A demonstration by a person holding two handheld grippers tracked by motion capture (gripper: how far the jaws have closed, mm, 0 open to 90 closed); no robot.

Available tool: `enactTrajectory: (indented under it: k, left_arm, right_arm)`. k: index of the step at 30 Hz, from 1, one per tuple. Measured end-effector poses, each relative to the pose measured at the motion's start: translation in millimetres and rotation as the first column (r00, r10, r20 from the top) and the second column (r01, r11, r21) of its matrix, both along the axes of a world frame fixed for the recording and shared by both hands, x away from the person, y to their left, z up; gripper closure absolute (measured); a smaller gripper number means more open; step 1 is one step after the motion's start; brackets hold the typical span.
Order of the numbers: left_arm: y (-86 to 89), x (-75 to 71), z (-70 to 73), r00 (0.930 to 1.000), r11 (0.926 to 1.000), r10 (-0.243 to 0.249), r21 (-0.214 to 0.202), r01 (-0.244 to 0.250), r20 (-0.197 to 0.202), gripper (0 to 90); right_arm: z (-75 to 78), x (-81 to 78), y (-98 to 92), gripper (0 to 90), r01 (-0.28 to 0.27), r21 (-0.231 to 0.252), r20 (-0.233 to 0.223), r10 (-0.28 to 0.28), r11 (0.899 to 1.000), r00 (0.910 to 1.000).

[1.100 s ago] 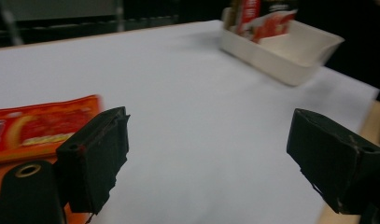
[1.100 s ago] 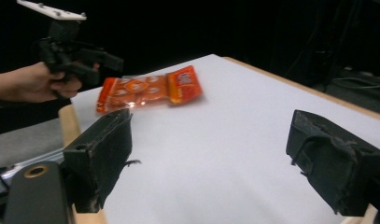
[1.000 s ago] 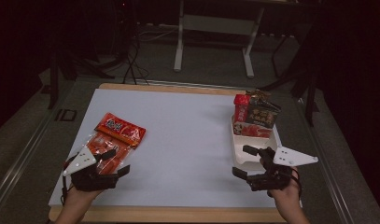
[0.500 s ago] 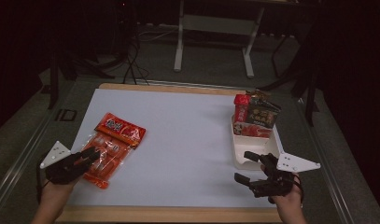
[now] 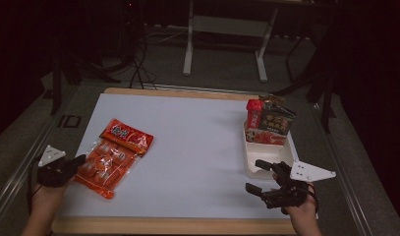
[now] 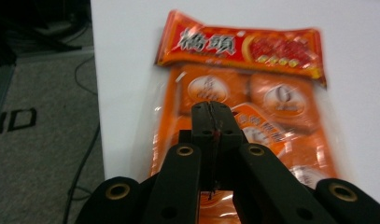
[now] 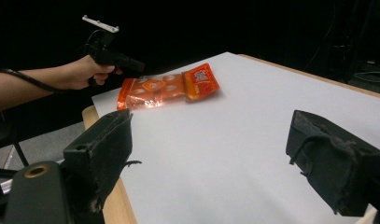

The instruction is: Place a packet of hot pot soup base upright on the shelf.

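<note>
Dim lab, white-topped table (image 5: 197, 147), floor cables (image 5: 138, 64), metal stand (image 5: 224, 29)

Orange snack packet (image 5: 113, 157), flat near table's left edge

High view overhead, tongs views close and low, sharing snack packet (image 5: 114, 156)

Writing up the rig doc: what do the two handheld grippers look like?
Both are black handheld units. The left gripper and right gripper each carry a grey three-cornered plate. Their black fingers have rough, worn pads and brass-ringed pivot holes. A dark cable trails from the left one. Forearms are bare.
</note>
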State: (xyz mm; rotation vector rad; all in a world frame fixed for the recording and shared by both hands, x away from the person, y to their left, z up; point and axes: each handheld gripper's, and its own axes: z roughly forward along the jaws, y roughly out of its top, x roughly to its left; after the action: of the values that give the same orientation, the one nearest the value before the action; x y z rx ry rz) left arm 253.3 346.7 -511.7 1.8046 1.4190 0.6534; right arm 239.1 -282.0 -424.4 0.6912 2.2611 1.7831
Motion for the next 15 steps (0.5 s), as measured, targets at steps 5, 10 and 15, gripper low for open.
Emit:
enactTrajectory:
  k: [5, 10, 15]
  left_arm:
    - [11.3, 7.5, -12.0, 0.9989, 0.9999, 0.014, -0.006, -0.014, -0.045, 90.0]
    - [18.9, 12.7, -21.8, 0.9953, 0.9992, 0.032, 0.026, -0.03, -0.091, 90.0]
    - [18.7, 16.8, -25.4, 0.9938, 0.9989, 0.033, 0.036, -0.029, -0.106, 90.0]
  right_arm:
    - [-1.2, 1.5, 2.6, 14.6, -0.017, -0.003, -0.009, 0.017, 1.0, 0.9998]
    - [-2.3, 2.1, 4.4, 14.7, -0.023, -0.007, -0.013, 0.023, 1.0, 0.9997]
    - [-2.6, 2.8, 4.2, 14.6, -0.025, -0.004, -0.018, 0.025, 1.0, 0.9995]
